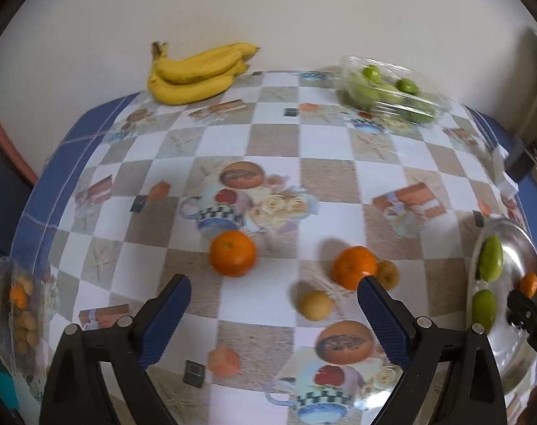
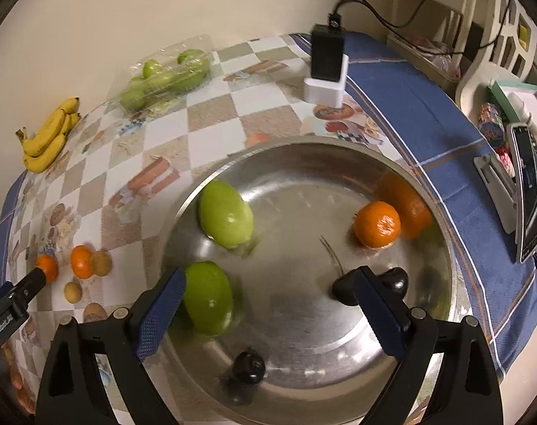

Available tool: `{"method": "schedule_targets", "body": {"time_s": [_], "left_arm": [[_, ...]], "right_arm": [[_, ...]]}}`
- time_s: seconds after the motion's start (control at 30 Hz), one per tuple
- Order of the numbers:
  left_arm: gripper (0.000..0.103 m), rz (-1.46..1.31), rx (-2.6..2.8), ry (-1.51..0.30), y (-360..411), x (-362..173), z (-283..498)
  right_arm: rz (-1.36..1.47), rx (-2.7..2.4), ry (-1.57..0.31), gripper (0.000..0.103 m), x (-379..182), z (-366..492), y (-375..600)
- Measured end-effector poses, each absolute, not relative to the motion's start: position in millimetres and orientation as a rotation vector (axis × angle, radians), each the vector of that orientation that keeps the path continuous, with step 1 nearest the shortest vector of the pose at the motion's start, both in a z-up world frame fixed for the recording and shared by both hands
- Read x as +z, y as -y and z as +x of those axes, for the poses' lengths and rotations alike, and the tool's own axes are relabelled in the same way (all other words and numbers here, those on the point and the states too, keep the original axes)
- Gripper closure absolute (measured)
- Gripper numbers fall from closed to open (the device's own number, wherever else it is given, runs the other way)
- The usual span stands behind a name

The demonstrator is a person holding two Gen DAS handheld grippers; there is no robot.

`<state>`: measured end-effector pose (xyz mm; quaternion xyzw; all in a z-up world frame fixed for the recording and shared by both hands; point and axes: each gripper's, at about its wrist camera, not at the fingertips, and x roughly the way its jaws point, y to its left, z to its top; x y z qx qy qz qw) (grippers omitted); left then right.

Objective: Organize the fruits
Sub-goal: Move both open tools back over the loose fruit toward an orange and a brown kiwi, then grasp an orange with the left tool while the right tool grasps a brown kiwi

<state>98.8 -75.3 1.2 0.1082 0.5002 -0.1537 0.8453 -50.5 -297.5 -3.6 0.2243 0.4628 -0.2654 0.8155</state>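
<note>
Oranges (image 1: 233, 253) and (image 1: 355, 267) lie on the tablecloth just ahead of the left tongs (image 1: 273, 315), released; nearer than the right tongs (image 2: 268, 313), released over the steel bowl (image 2: 304, 163).

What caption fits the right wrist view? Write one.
Open right gripper above a steel bowl holding two green fruits, an orange and dark plums.

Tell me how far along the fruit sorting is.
Partly done. The metal bowl already holds two green fruits, a mandarin and dark fruits. Both tools, left and right, are open and empty. Two oranges and two small yellowish fruits remain on the tablecloth.
</note>
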Motion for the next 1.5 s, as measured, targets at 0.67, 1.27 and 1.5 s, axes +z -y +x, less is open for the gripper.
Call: {"method": "schedule_targets", "body": {"time_s": [0.67,1.27,1.5], "left_arm": [[0.006,-0.002,-0.215,-1.089,-17.4,-3.8,148.2],[0.000,-0.016,-0.325,-1.096,0.3,-14.1,159.7],[0.007,-0.043,-0.365,-1.141,11.2,-22.1,162.4]], "right_arm": [[0.337,-0.339,-1.032,0.008,7.0,32.9,201.2],[0.395,-0.268,-1.132,0.035,-27.5,63.6,201.1],[0.418,-0.252,-1.131,0.042,-31.3,67.0,203.9]]}}
